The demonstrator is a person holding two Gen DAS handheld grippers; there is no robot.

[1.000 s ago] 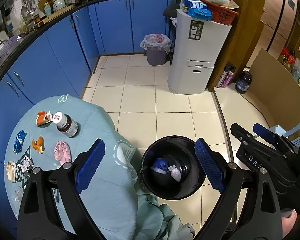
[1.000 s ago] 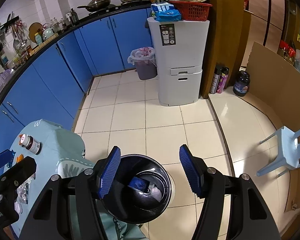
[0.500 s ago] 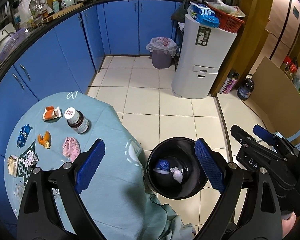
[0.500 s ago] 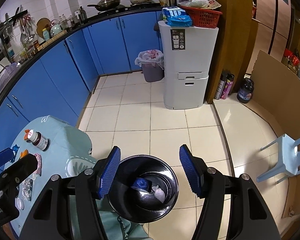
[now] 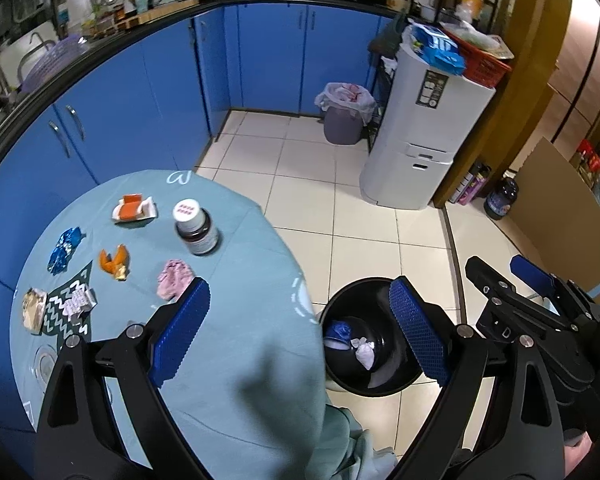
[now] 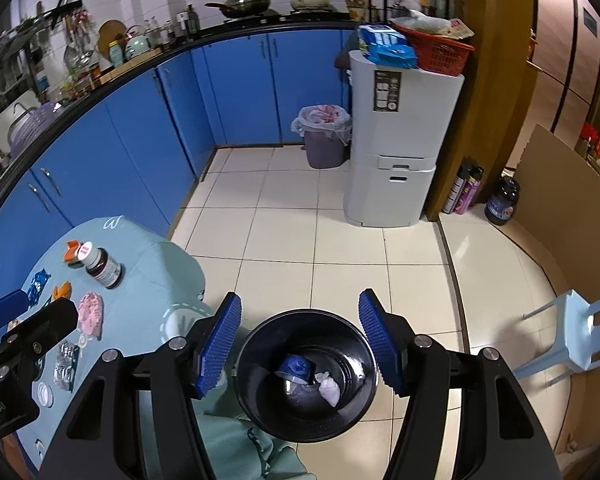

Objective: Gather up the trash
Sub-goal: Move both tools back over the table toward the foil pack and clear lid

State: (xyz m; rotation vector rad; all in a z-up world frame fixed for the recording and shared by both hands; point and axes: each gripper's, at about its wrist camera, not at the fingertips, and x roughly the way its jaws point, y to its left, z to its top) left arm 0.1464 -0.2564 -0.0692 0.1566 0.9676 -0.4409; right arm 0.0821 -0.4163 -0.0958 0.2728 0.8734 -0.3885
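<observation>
A black trash bin (image 5: 364,384) stands on the floor beside a round table with a teal cloth (image 5: 236,344); it holds a blue wrapper (image 6: 296,365) and a white crumpled piece (image 6: 328,388). On the cloth lie a pink crumpled piece (image 5: 173,285), orange peel (image 5: 115,262), a blue wrapper (image 5: 62,252), a foil wrapper (image 5: 78,303), an orange-white wrapper (image 5: 134,209) and a brown bottle (image 5: 196,232). My left gripper (image 5: 300,336) is open and empty above the table's edge. My right gripper (image 6: 300,344) is open and empty above the bin (image 6: 256,396).
Blue cabinets (image 5: 148,92) curve along the left and back. A grey lined bin (image 5: 344,114) and a white tall bin (image 5: 420,140) stand at the back. A light blue plastic chair (image 6: 568,332) and cardboard (image 6: 560,216) are on the right.
Both grippers have drawn back and risen a little; the left view swung left, bringing more of the table and its trash into view. Both stay open and empty.
</observation>
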